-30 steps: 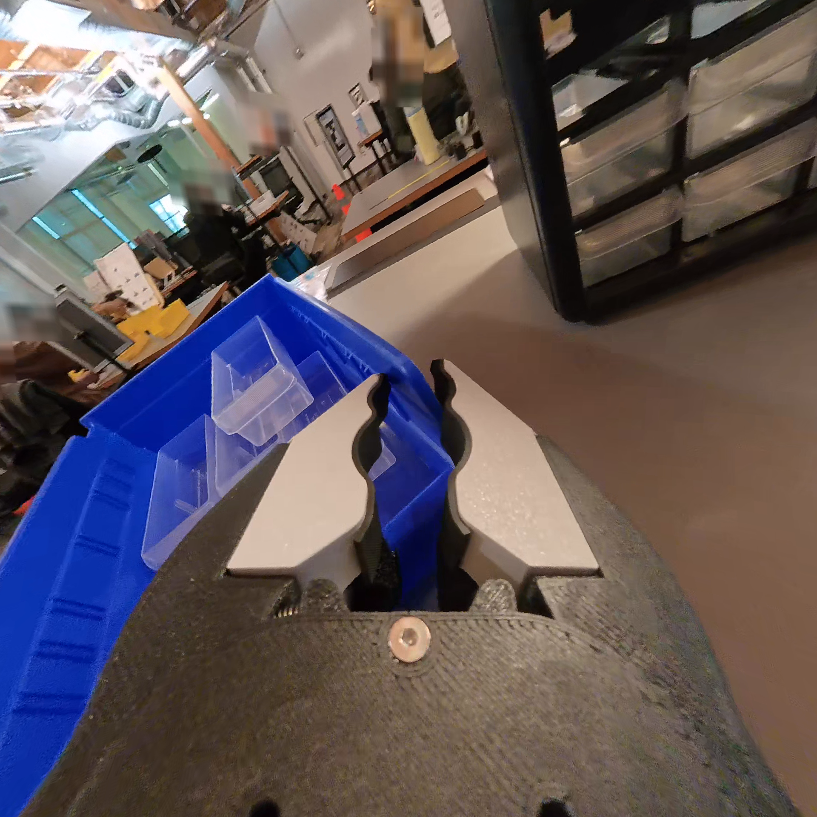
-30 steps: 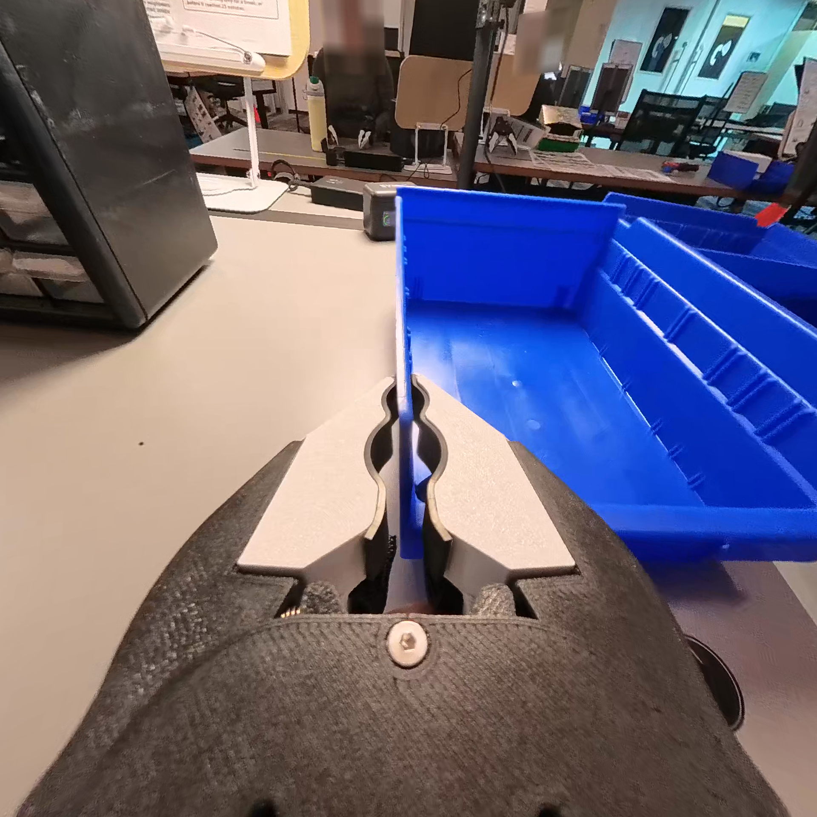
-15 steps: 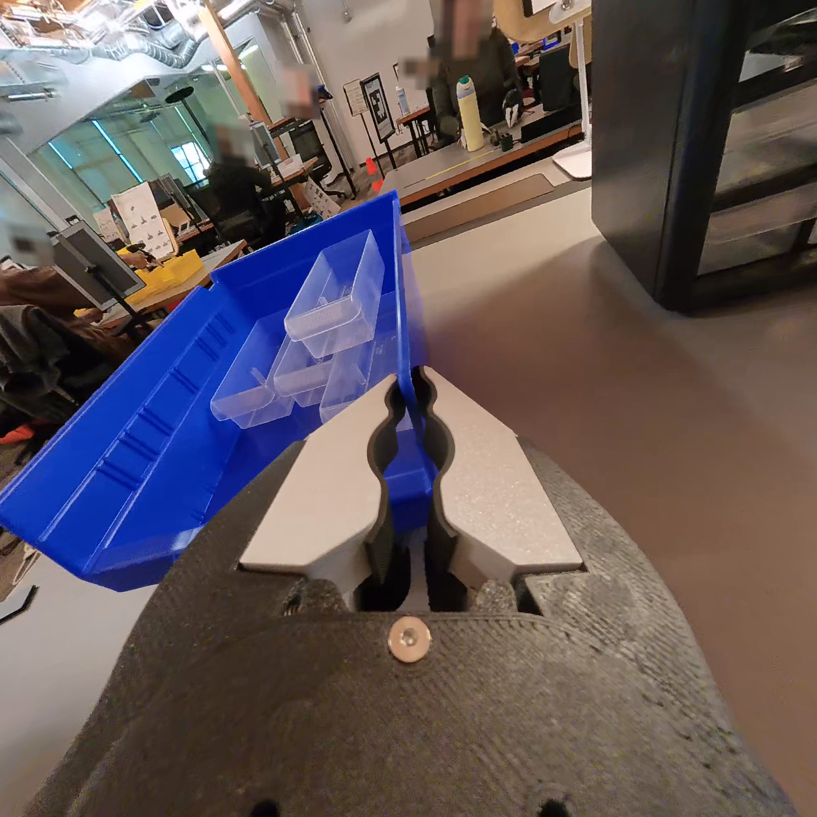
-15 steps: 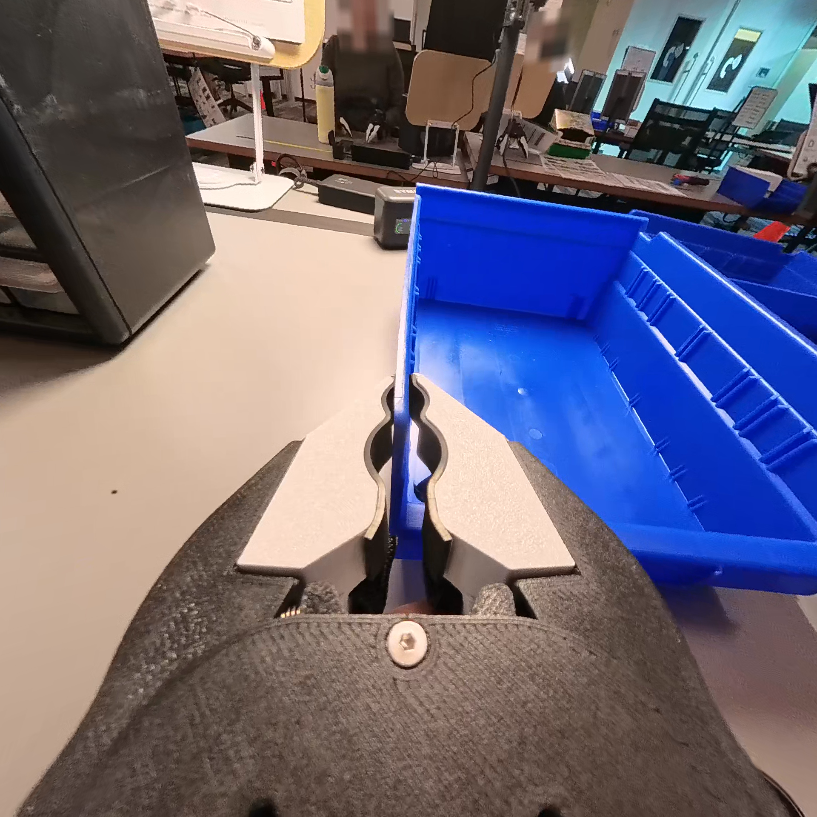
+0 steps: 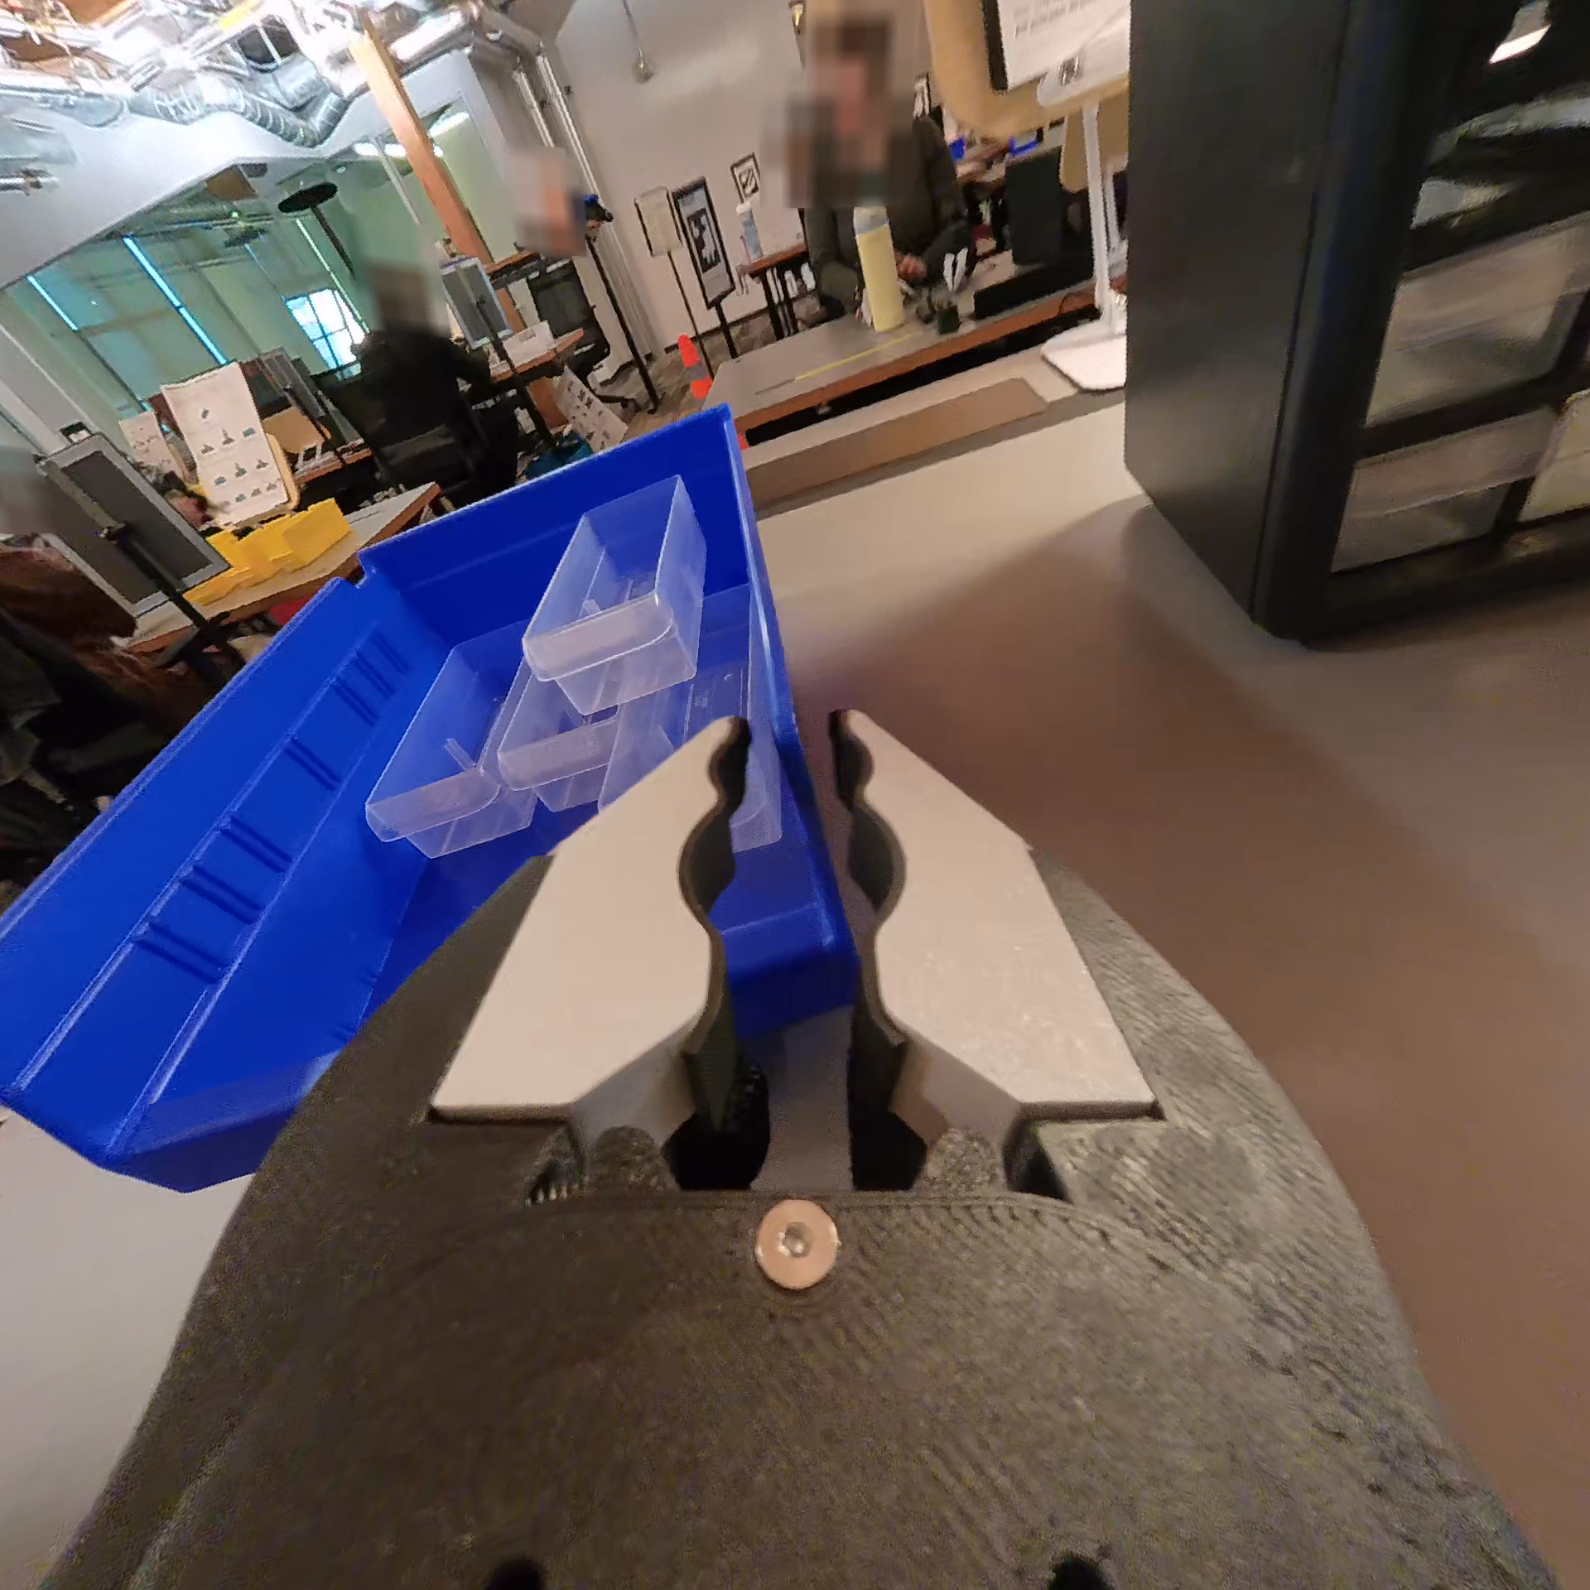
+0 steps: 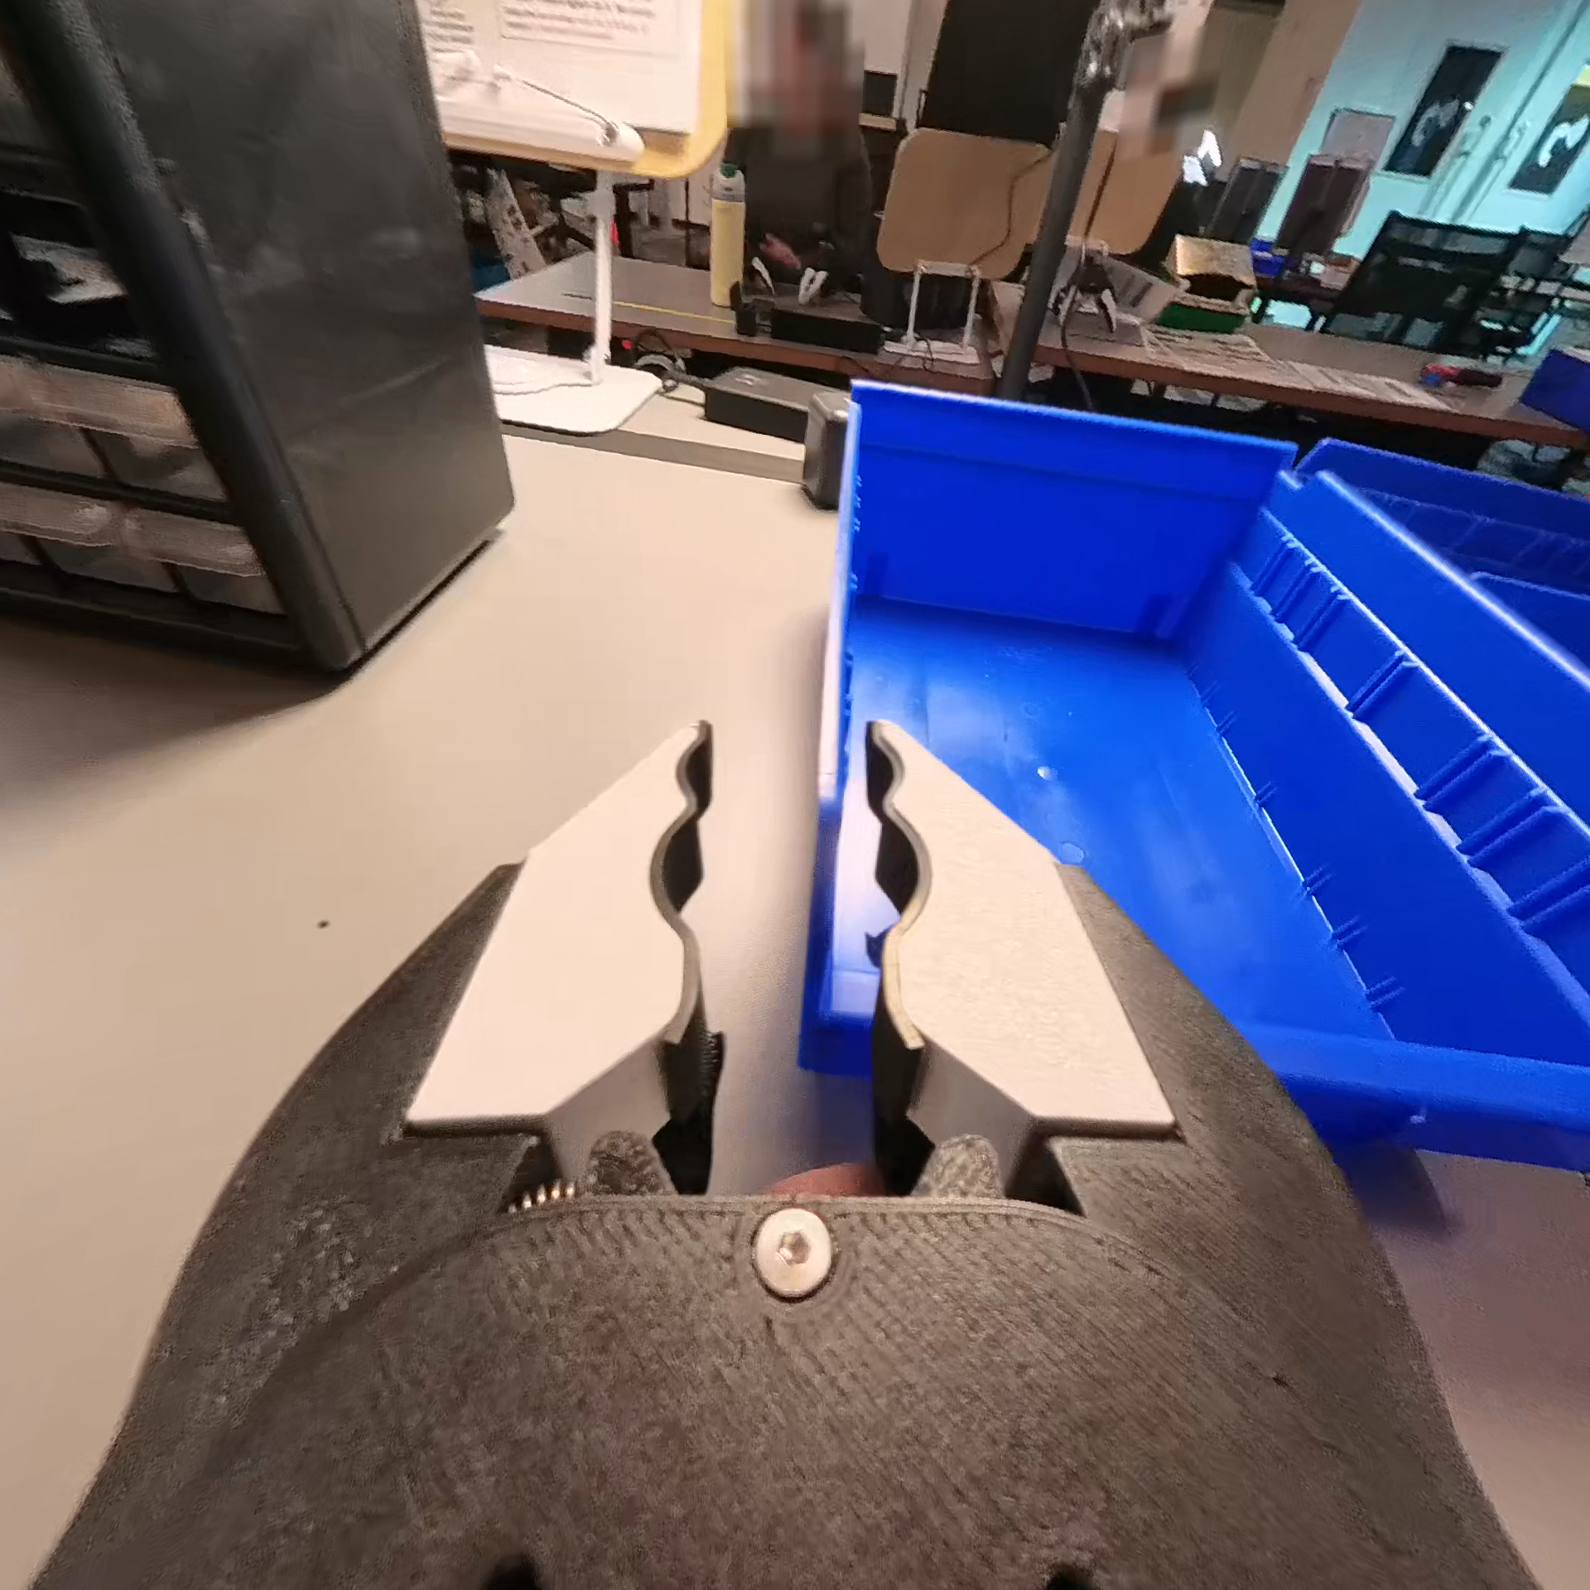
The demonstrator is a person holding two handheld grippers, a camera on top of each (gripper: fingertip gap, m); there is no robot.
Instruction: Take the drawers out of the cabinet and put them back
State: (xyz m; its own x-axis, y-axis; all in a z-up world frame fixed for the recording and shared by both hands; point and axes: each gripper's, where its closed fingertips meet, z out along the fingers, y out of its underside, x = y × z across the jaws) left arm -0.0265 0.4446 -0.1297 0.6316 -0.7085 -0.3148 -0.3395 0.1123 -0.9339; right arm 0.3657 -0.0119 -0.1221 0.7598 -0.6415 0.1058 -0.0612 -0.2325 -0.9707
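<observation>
Several clear drawers (image 5: 613, 602) lie in the blue bin (image 5: 258, 869) just left of the left gripper (image 5: 787, 731), none returned to the cabinet (image 5: 1342, 284) far ahead on the right. Both grippers stand spread and hold nothing, the left straddling that bin's wall, the right gripper (image 6: 787, 740) straddling the wall of an empty blue bin (image 6: 1118, 757).

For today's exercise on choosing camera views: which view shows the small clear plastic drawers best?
The left wrist view. There the small clear plastic drawers lie piled inside the blue plastic bin, in plain sight beyond the left gripper. The right wrist view shows none of them: its blue bin is empty.
</observation>
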